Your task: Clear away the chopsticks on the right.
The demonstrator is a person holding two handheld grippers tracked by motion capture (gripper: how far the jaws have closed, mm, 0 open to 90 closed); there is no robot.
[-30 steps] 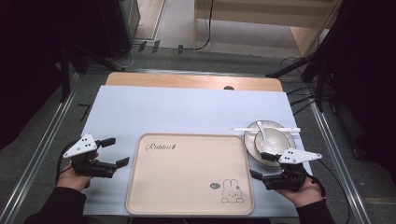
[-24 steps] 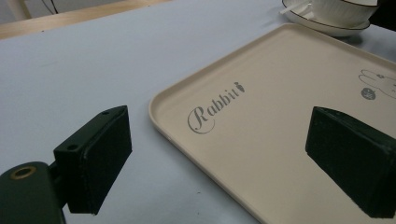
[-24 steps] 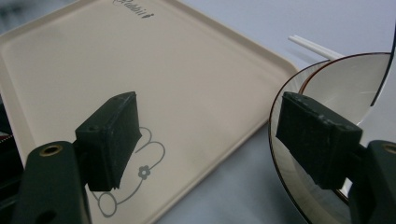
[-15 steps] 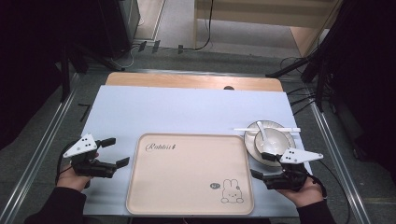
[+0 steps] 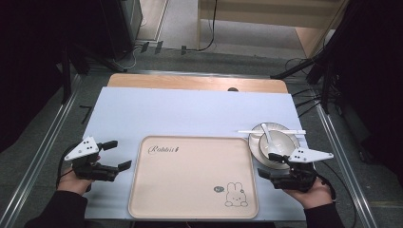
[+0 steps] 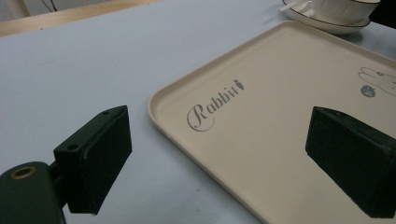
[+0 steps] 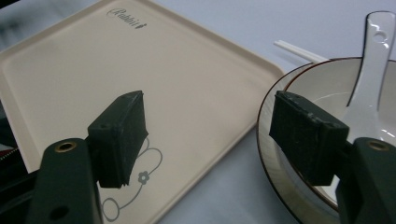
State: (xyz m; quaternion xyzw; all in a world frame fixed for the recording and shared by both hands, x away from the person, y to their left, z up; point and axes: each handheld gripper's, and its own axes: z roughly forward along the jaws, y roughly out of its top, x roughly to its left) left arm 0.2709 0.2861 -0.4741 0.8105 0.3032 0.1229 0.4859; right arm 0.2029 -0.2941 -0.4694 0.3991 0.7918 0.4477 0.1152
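**Both grippers idling wide open beside the tray, nothing held**

High view: beige tray (image 5: 192, 175) is lying flat on the pale blue table cover (image 5: 190, 111), near the person's edge. It has rounded corners, a raised rim, "Rabbit" script at its far left corner and a small rabbit drawing at its near right corner. Nothing is sitting on it. Left gripper (image 5: 117, 154) is sitting just left of the tray, jaws spread wide, gripping nothing. Right gripper (image 5: 270, 165) is sitting off the tray's right edge, jaws spread too, empty. A white bowl (image 5: 280, 142) is resting on a plate (image 5: 256, 147) just right of the tray, with a spoon (image 5: 267, 134) lying in the bowl and white chopsticks (image 5: 271, 131) lying across the far rim.

Left gripper view: jaws are standing far apart with the tray's corner between them, not touching it. "Rabbit" lettering is showing in grey with a tiny carrot mark. Plate (image 6: 327, 23) and bowl (image 6: 348, 7) are sitting past the tray's far edge.

Right gripper view: jaws are gaping wide, holding nothing. One pad is hanging over the tray (image 7: 154, 84) near the rabbit drawing, the other over the dark-rimmed plate (image 7: 268, 130). A translucent spoon (image 7: 369, 79) is leaning in the bowl.
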